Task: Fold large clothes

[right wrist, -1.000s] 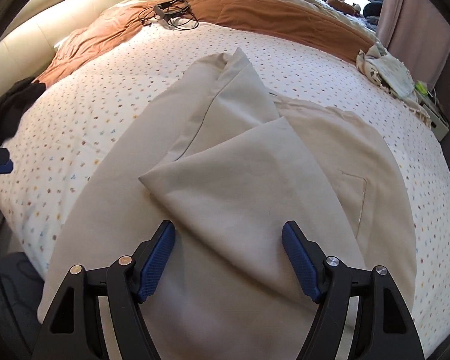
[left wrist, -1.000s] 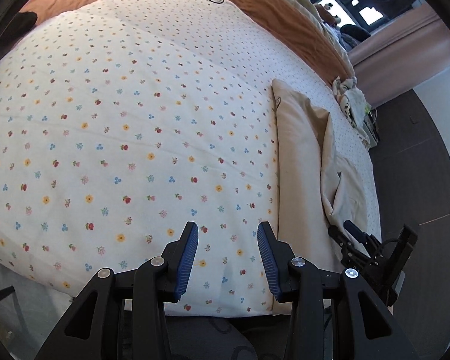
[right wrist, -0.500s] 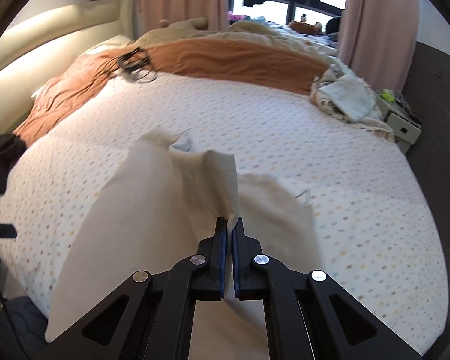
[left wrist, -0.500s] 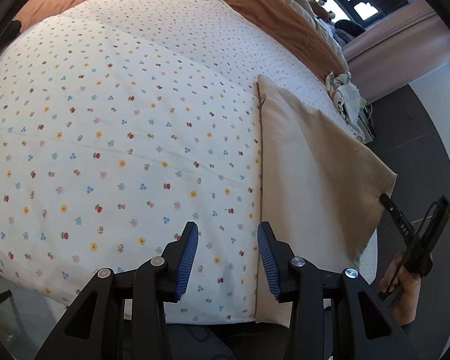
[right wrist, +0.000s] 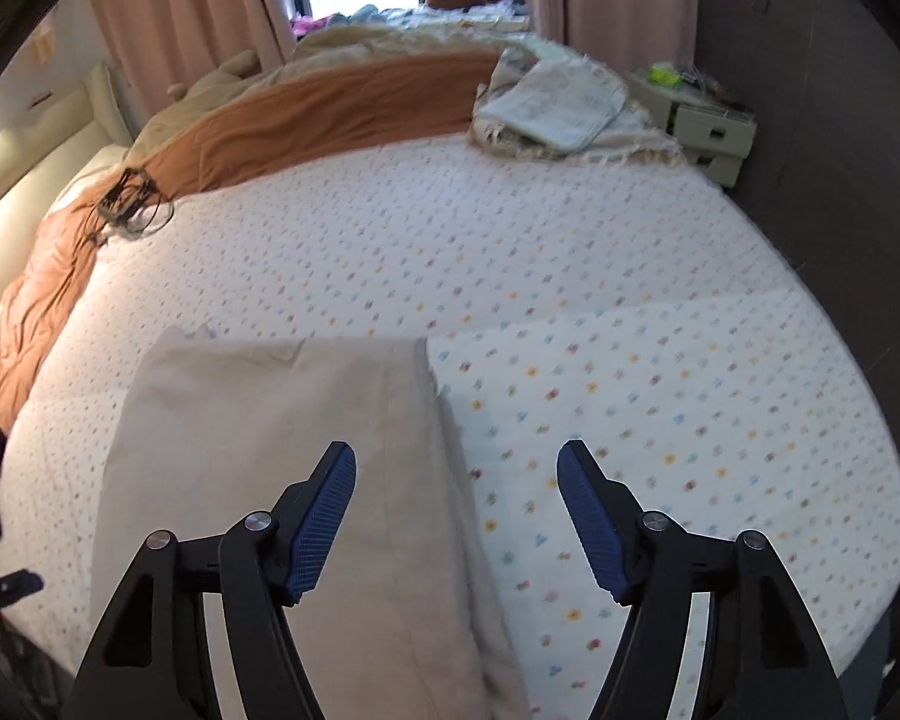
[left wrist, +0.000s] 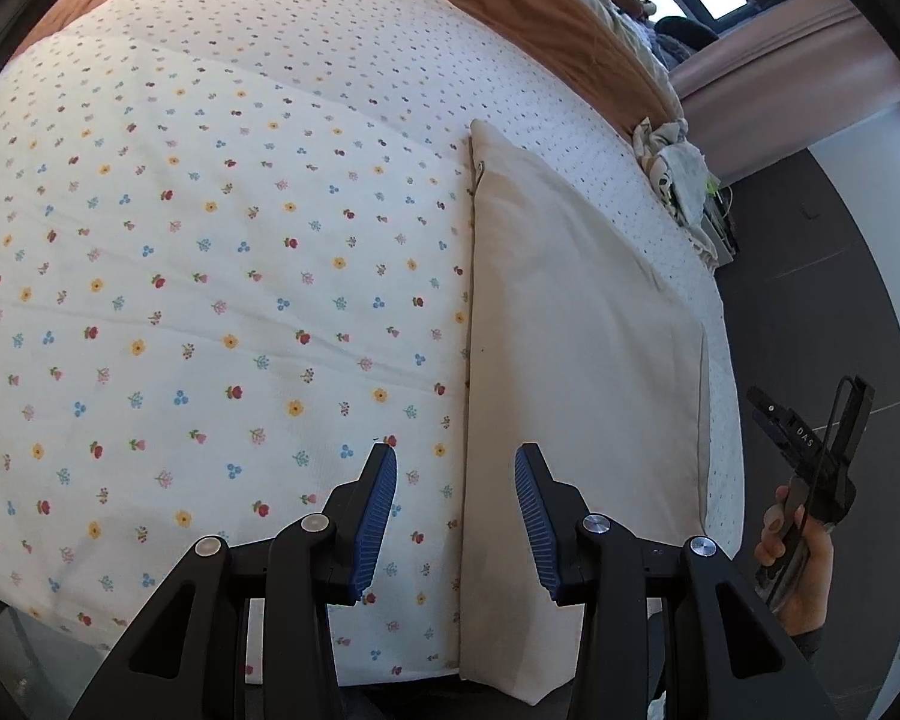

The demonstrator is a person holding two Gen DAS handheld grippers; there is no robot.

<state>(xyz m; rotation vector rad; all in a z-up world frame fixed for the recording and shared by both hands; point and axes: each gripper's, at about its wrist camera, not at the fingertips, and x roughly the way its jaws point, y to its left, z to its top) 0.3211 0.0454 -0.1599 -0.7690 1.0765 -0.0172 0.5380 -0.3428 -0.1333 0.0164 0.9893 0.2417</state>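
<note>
2 grippers (left wrist: 456, 513) (right wrist: 456, 519) agape, empty, over beige garment (left wrist: 570, 330); "DAS" on right one

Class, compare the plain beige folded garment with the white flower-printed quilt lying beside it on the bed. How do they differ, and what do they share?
The plain beige folded garment has no pattern; the white flower-printed quilt is dotted with small coloured flowers. The garment forms a narrow strip; the quilt covers a far wider area. The garment sits under the right claw, the quilt mostly under the left claw. Both lie flat, edge to edge, on the bed.
</note>
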